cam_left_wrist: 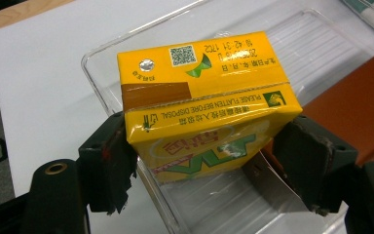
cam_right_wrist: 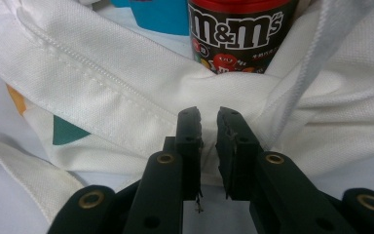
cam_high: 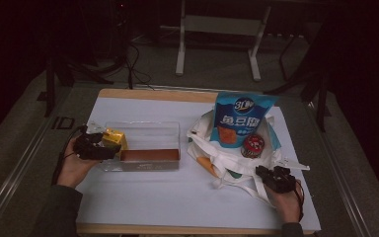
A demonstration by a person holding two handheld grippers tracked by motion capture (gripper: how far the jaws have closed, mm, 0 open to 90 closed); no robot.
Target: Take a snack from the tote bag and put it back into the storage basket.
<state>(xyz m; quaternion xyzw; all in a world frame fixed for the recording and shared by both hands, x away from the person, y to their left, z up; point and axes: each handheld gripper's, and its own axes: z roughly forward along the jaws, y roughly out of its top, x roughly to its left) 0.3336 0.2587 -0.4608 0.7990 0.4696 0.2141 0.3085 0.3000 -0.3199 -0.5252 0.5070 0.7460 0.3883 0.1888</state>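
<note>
One yellow drink carton (cam_left_wrist: 205,105), a glossy cardboard brick, sits pinched between the left hand-held gripper's (cam_left_wrist: 209,161) pads over the left end of one clear plastic tray (cam_high: 143,133) near the desk's (cam_high: 143,197) left edge. The right hand-held gripper (cam_right_wrist: 209,122), jaws nearly together, nips a fold of one white canvas bag (cam_right_wrist: 92,92) near the right edge. The bag's cloth half hides one candy tube (cam_right_wrist: 238,34) and one blue pouch (cam_high: 240,118).

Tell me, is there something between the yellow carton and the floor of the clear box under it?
Nothing visible. The yellow carton sits between the left gripper pads above the clear box, whose floor below looks bare; the brown slab lies along another side.
</note>
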